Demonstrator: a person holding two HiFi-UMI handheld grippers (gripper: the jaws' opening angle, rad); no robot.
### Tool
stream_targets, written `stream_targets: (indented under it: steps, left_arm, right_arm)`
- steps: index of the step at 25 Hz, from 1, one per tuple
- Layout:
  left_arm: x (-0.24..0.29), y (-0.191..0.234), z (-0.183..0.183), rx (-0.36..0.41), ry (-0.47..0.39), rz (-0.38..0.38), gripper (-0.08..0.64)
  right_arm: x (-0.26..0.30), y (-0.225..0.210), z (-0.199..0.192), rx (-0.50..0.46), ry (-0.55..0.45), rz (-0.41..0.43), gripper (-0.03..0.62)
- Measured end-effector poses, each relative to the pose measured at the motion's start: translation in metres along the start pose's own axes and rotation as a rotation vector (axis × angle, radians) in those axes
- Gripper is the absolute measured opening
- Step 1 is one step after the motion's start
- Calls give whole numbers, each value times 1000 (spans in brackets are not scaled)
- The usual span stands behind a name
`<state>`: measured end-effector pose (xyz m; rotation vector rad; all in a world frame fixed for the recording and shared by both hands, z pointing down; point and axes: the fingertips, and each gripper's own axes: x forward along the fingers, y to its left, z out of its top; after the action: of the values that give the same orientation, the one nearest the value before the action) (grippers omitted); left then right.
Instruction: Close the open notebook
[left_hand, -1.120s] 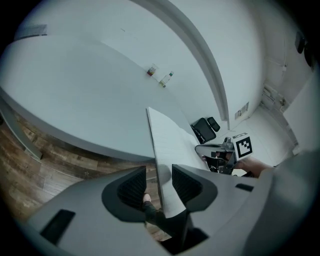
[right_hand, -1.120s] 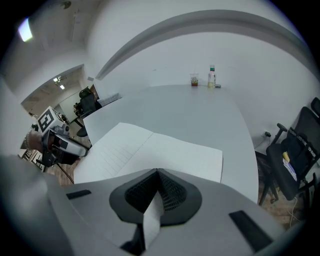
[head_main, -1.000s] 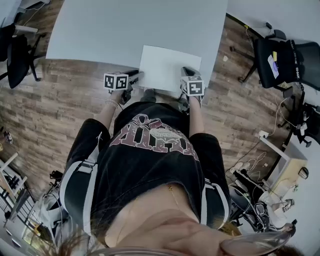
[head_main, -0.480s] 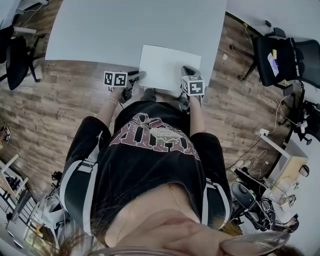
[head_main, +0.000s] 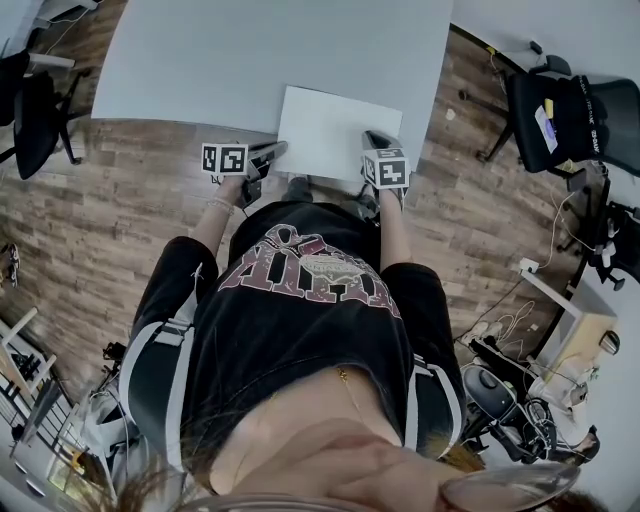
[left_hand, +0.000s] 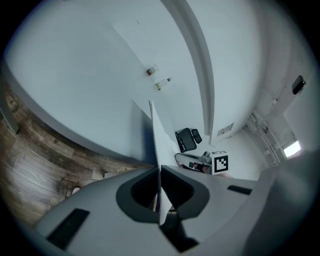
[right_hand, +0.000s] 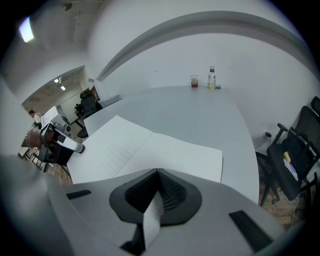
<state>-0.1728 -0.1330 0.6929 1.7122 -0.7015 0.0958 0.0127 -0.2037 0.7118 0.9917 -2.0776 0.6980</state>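
One notebook page (left_hand: 156, 135) between closing left tongs (left_hand: 159, 169)

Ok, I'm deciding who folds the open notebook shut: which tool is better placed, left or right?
Left, probably. The left tool is closing on the outer left edge of the notebook, so it could swing that side over. The right tool pinches paper at the right half's near edge and could steady it.

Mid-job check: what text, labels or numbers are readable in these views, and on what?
Nothing reads clearly.
T-shirt: big printed lettering, upside down and creased, illegible.
black chair: white lettering, too small.
wall label: too small.
notebook: ruled lines only, no writing.
marker cube: square pattern, no letters.
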Motion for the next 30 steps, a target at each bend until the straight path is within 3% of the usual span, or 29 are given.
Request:
stream_targets:
  steps: [5, 12, 30]
  left_arm:
    - [-8, -7, 0, 10, -9, 4, 54]
    - [-7, -23, 1, -42, -6, 9, 52]
    - [2, -86, 7, 14, 12, -117, 52]
  right_arm:
    - [1, 6, 1, -4, -8, -8, 20]
    - [1, 4, -3, -6, -12, -9, 20]
    - [-1, 6, -1, -11, -11, 9, 18]
